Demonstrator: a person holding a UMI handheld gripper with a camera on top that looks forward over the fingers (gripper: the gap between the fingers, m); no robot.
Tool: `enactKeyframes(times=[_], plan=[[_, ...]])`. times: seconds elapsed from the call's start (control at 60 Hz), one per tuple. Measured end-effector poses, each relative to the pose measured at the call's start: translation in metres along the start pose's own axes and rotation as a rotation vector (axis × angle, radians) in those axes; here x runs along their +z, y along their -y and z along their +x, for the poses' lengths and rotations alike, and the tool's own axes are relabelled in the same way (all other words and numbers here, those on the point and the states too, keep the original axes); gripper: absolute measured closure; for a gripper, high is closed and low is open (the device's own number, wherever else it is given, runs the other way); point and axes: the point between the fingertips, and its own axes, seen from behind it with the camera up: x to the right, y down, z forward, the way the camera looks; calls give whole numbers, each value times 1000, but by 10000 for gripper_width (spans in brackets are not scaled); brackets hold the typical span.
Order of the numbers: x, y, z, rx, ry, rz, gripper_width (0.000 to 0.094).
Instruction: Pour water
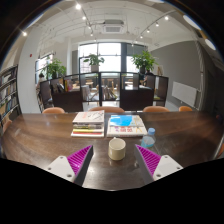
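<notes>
Wood table (40, 130), office bkgd, fingers (115, 160) apart

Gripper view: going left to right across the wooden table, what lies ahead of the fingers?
Stack of books → white cup → blue-covered book → water bottle. The hand-held gripper is open, cup between its fingers.

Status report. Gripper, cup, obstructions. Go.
Gripper open, holding nothing. Cup upright on the table, just ahead between the fingers, untouched. Books and a bottle beyond; nothing blocking the approach.
</notes>
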Motion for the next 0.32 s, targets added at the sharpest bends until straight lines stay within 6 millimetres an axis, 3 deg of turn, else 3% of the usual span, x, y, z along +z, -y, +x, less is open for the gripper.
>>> enactKeyframes(times=[0.317], plan=[[-2, -8, -11, 27, -12, -39, 81]])
